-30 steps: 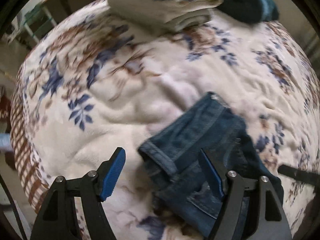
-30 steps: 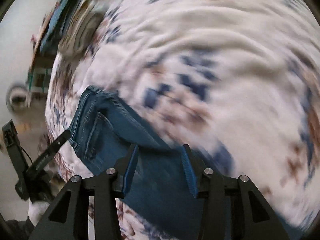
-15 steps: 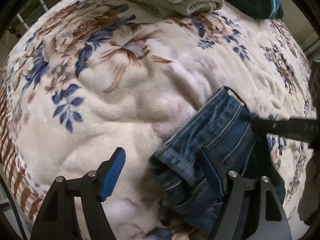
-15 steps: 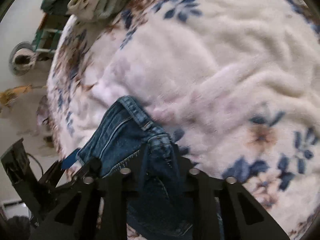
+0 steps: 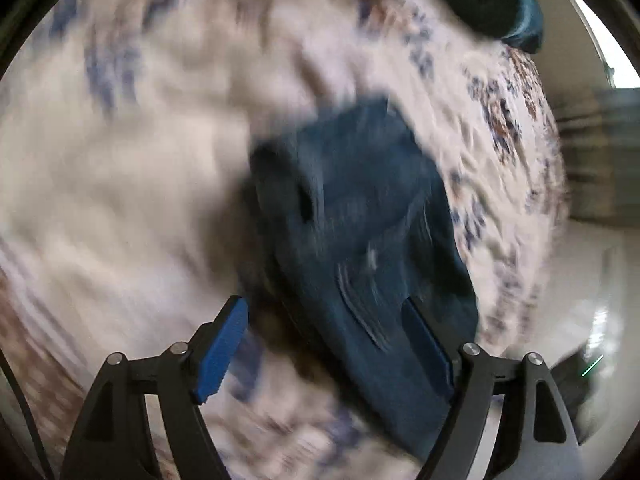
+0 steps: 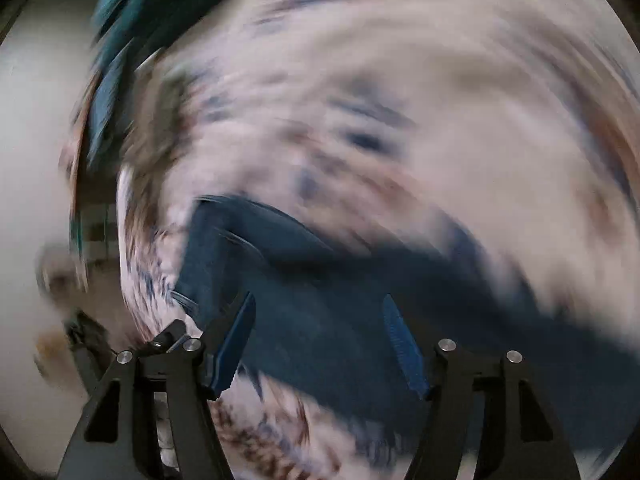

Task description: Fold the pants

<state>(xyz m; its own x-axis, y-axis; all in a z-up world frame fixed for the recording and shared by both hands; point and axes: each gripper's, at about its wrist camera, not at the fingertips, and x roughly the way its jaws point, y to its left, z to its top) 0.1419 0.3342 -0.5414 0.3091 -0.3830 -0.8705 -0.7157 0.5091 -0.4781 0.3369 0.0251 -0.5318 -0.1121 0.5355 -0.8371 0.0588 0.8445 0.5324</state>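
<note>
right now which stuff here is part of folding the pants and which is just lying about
In the job:
- blue jeans
- left gripper, open
- right gripper, open

Lying about:
- floral blanket, under the jeans
- dark teal cloth, at the far edge

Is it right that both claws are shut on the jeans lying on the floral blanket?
Not quite. Both claws are open. The right wrist view shows the right claw spread wide over the jeans; the left claw too. The floral blanket part is correct.

My left wrist view: close, looking down over jeans (image 5: 360, 216) on blanket (image 5: 132, 168). My right wrist view: likewise close above. Shared: jeans (image 6: 320, 280), blanket (image 6: 440, 100).
</note>
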